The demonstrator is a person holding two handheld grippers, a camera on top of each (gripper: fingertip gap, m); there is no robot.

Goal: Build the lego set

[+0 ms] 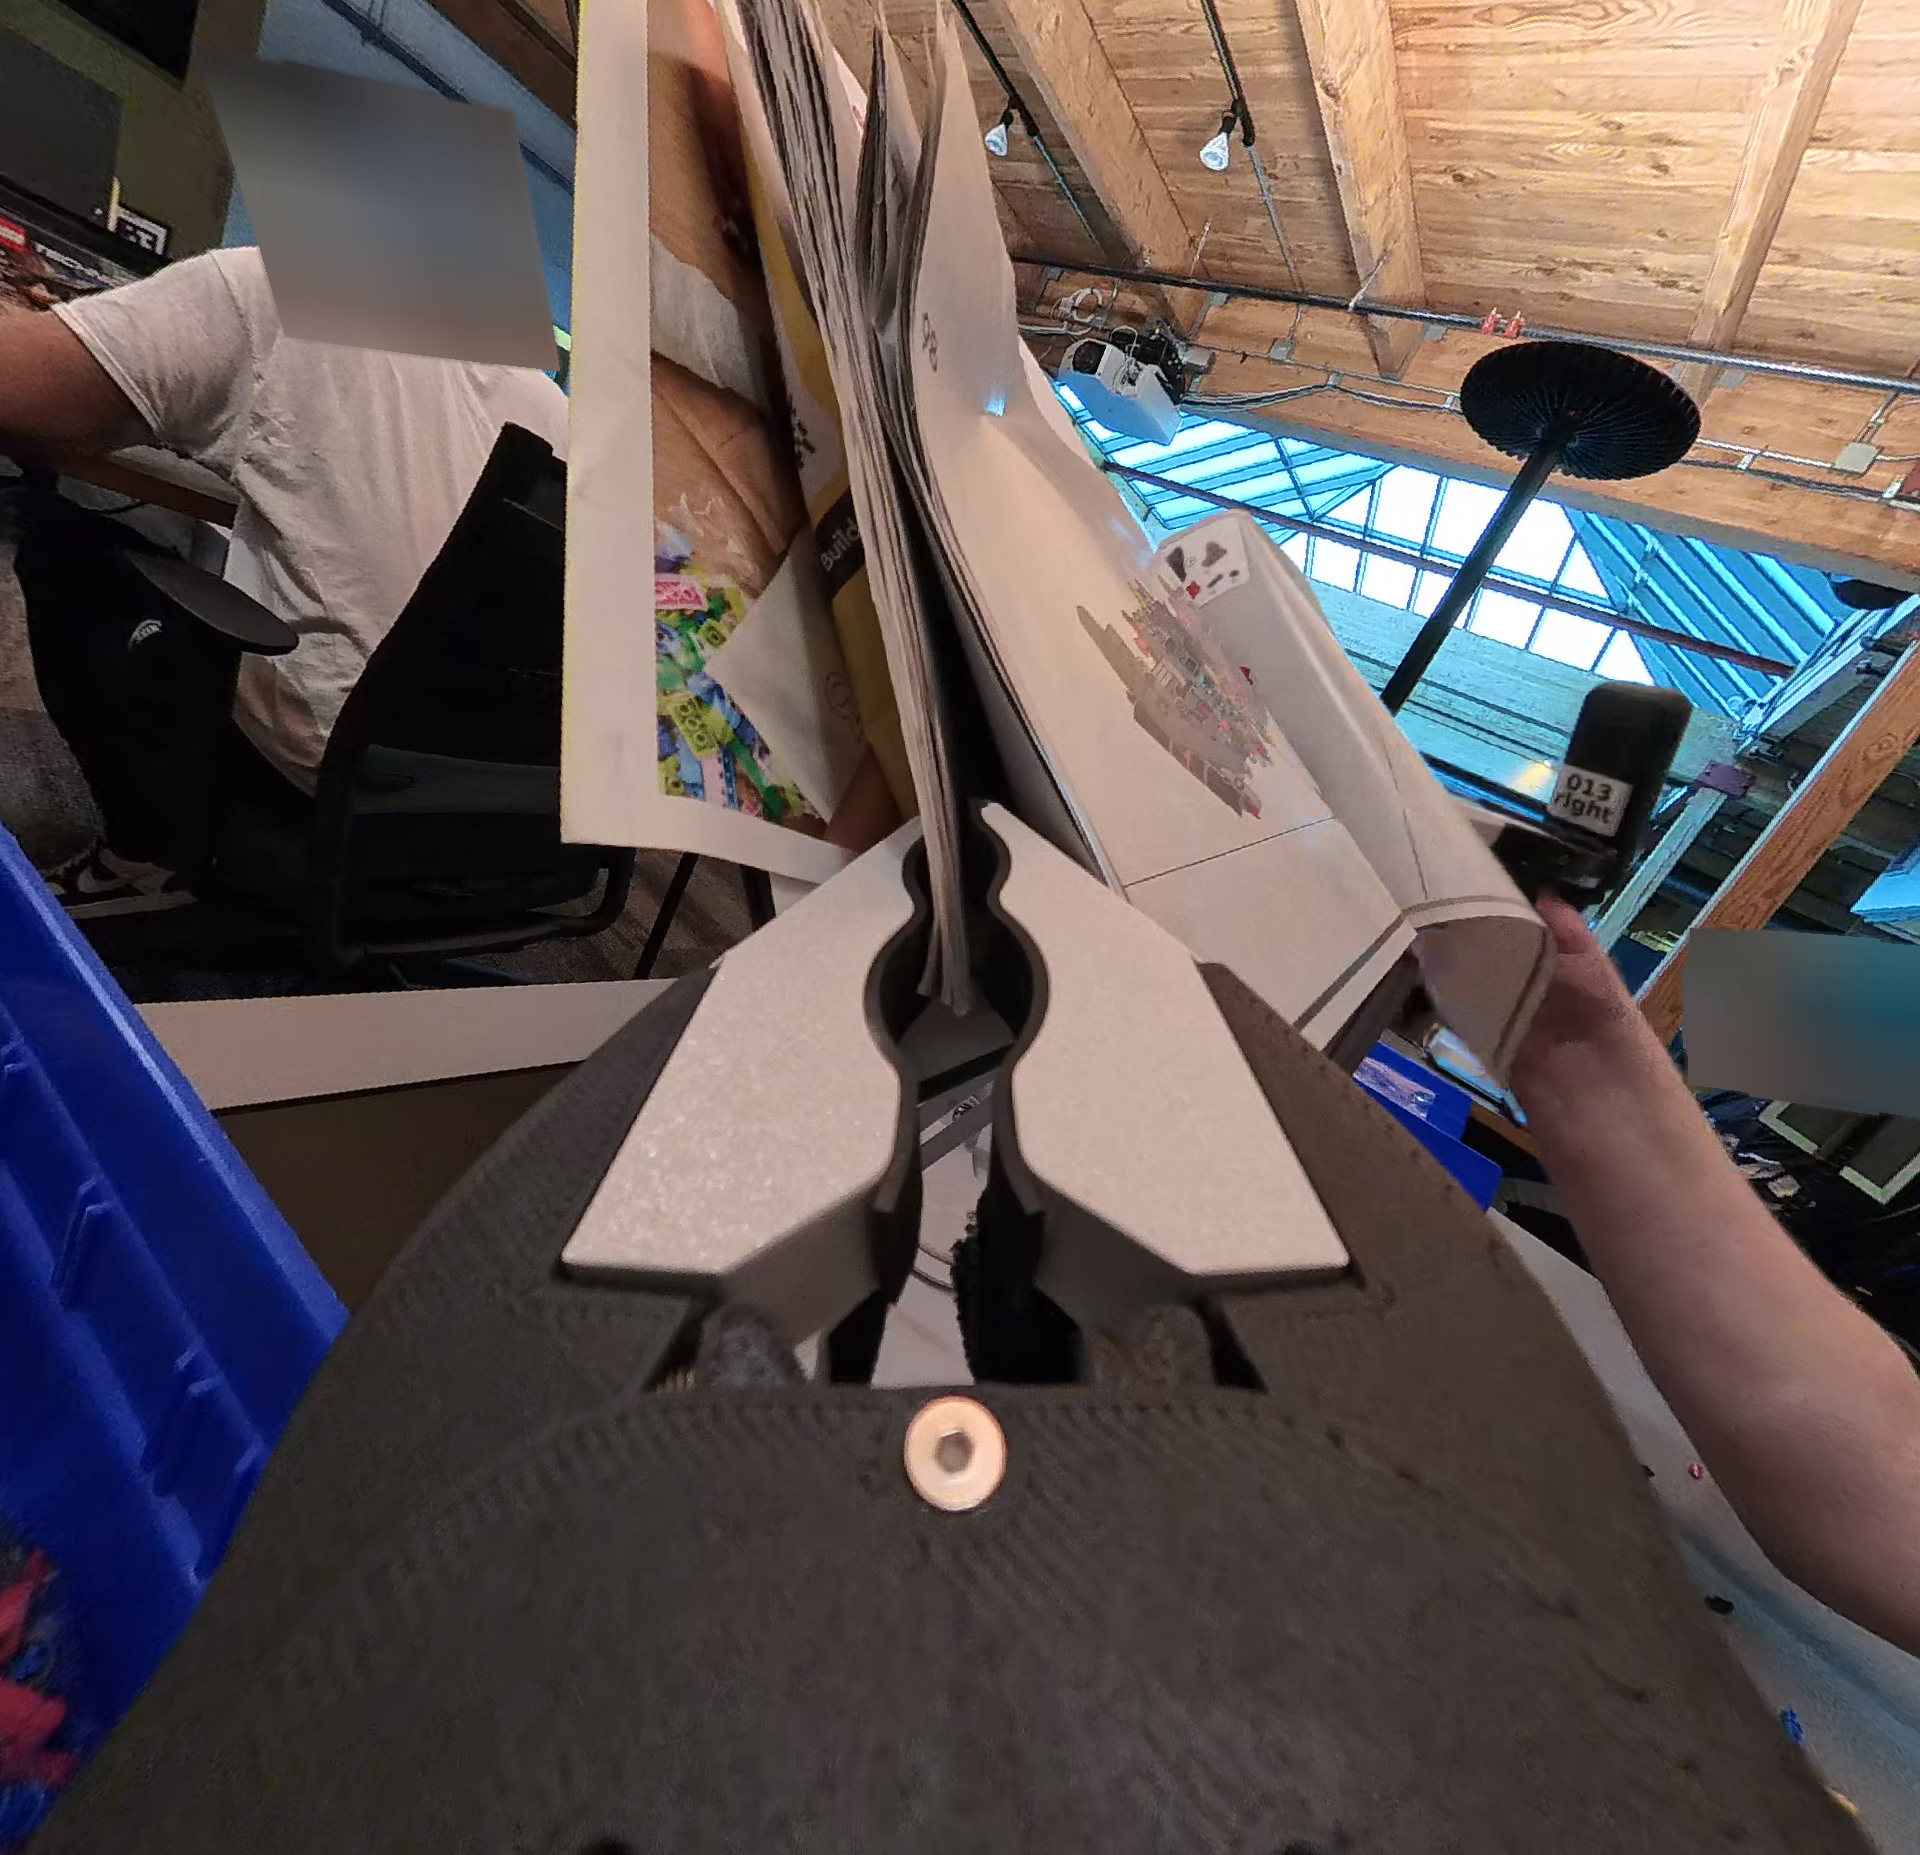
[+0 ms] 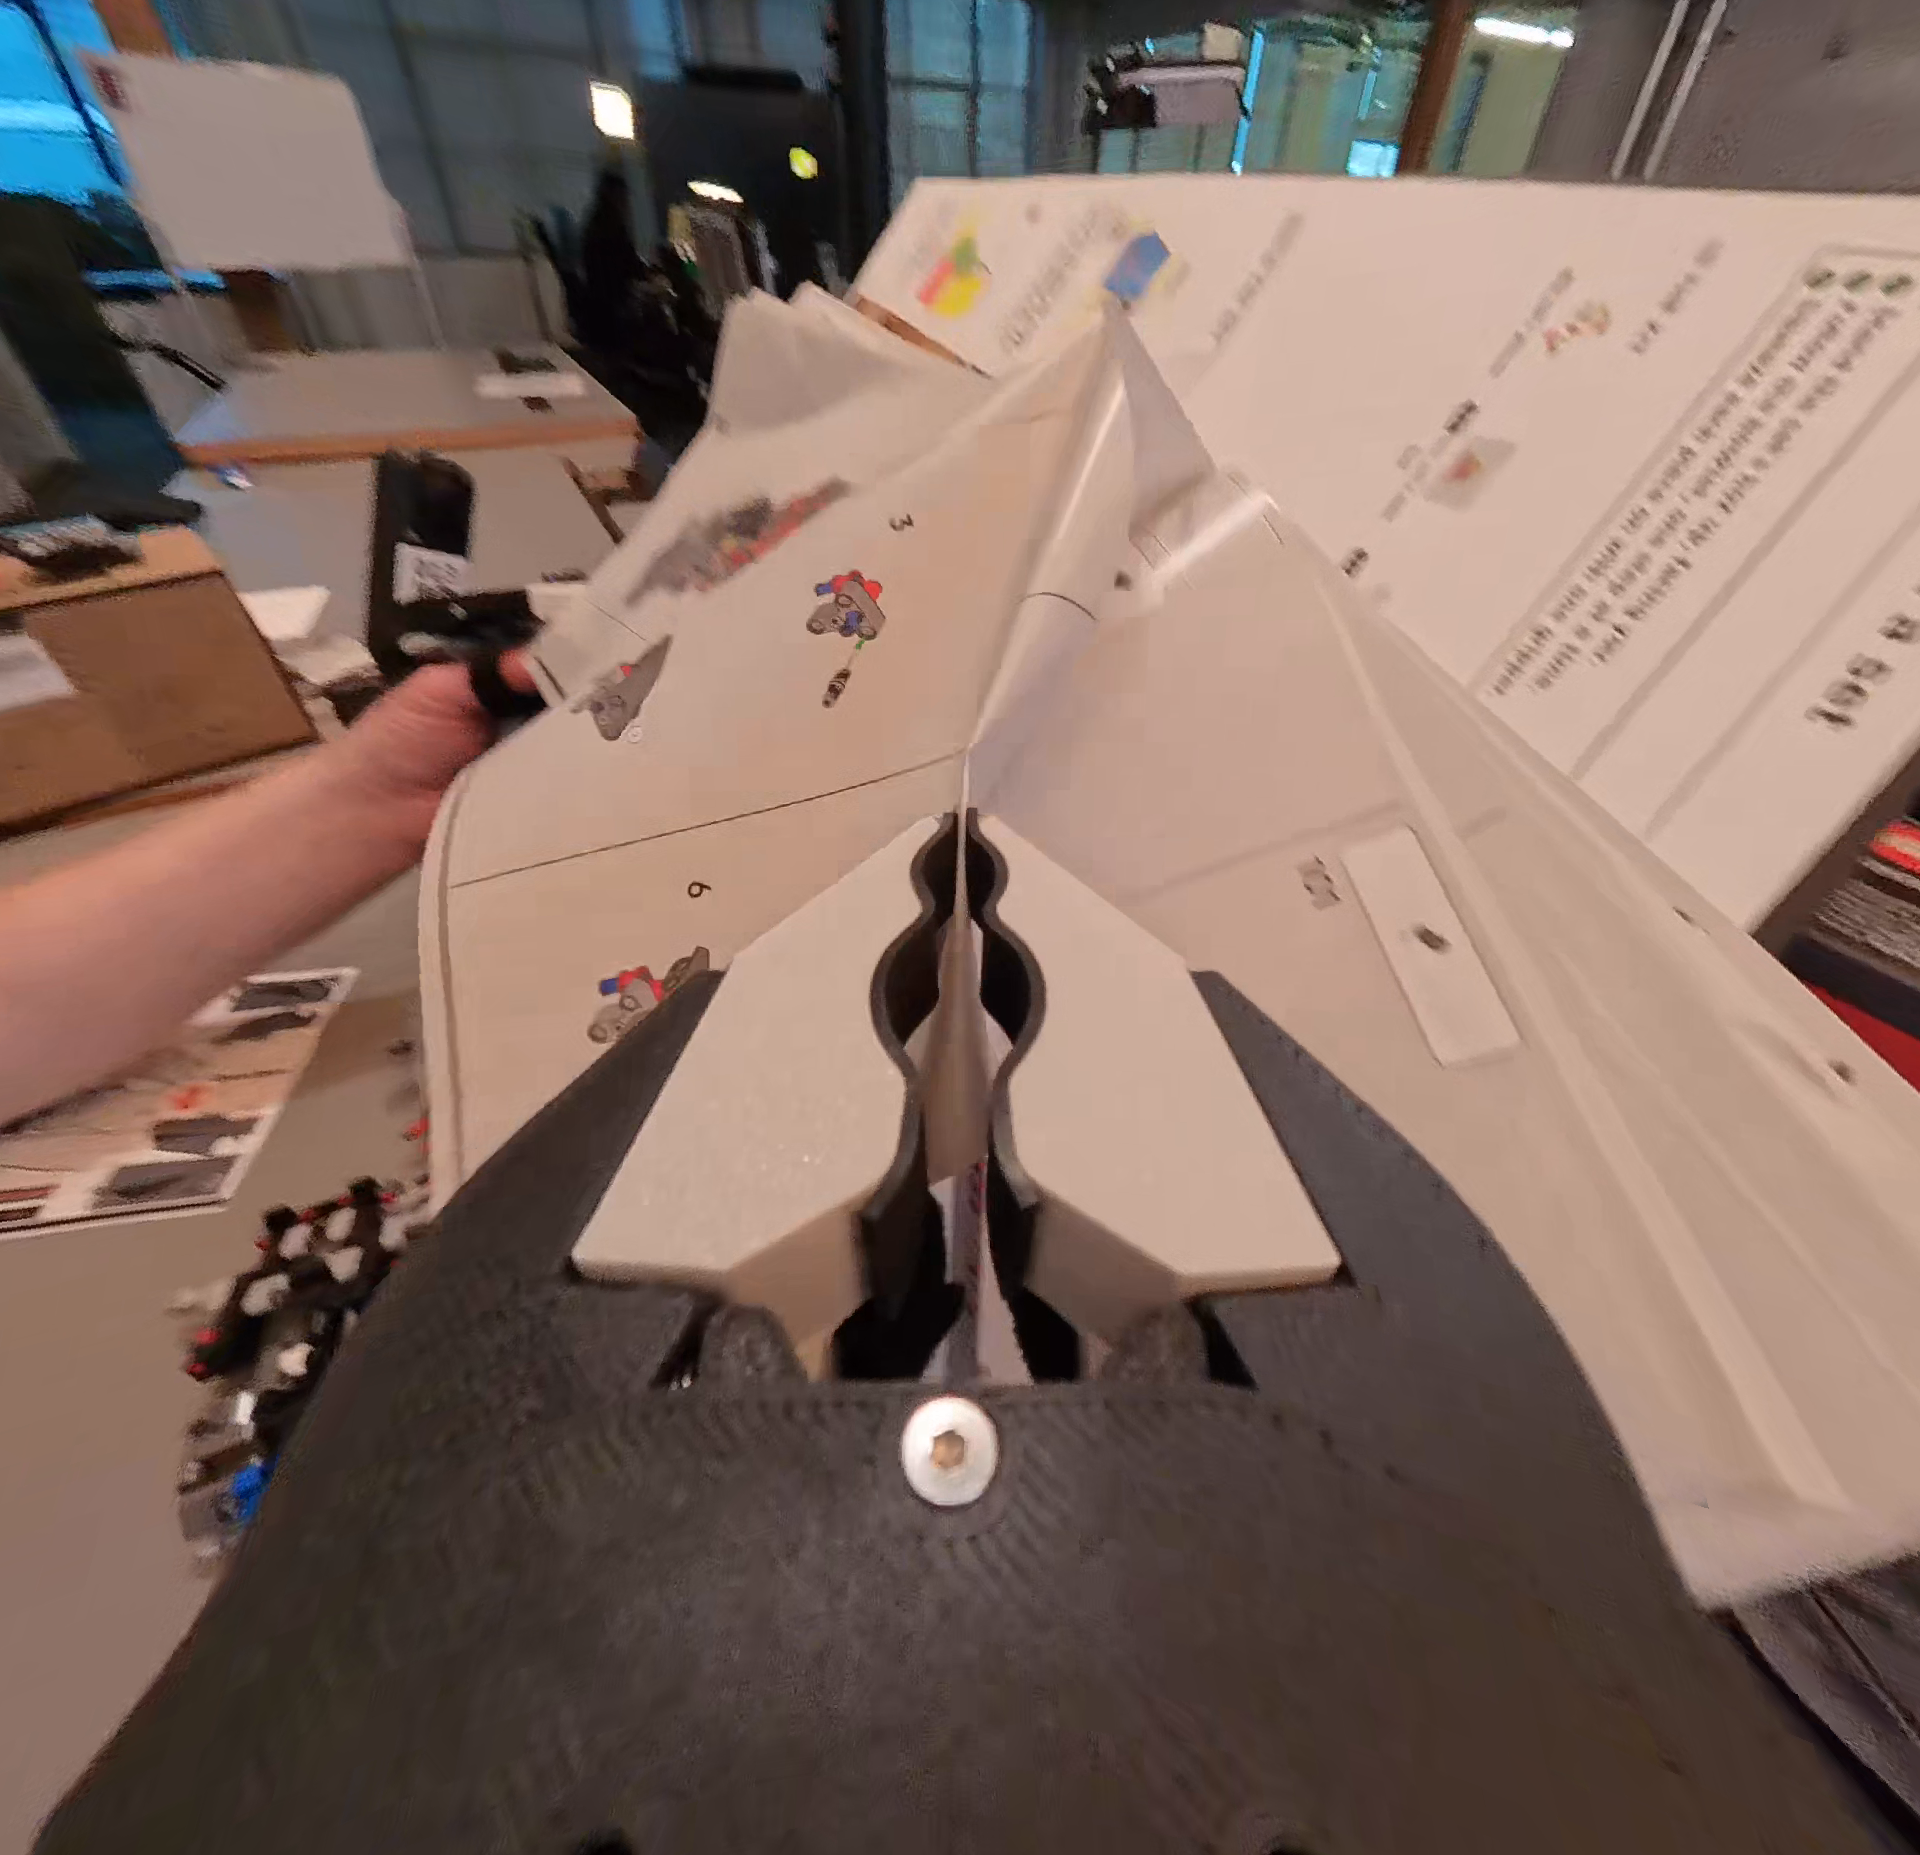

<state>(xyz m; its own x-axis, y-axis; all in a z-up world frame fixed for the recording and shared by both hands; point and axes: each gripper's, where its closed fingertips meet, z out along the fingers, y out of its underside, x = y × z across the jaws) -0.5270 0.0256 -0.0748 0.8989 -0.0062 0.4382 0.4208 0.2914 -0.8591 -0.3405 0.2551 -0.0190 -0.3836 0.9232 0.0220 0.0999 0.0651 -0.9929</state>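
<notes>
Pinching instruction booklet [image 1: 1039, 558]: left tool [image 1: 951, 849] clenched on thick page stack, right tool [image 2: 961, 849] apparently on single page.

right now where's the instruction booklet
The instruction booklet is held up off the table between both grippers: the left gripper clamps a thick sheaf of pages, and the right gripper pinches a single page.

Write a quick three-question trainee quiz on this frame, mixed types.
1. True or false: the left gripper is shut on a thick stack of pages of the white paper instruction booklet.
2. The right gripper pinches: A) one thin page, B) a brick, C) nothing?
3. What colour is the plastic bin at the left wrist view's left edge?

Key: 1 true; 2 A; 3 blue.
</notes>
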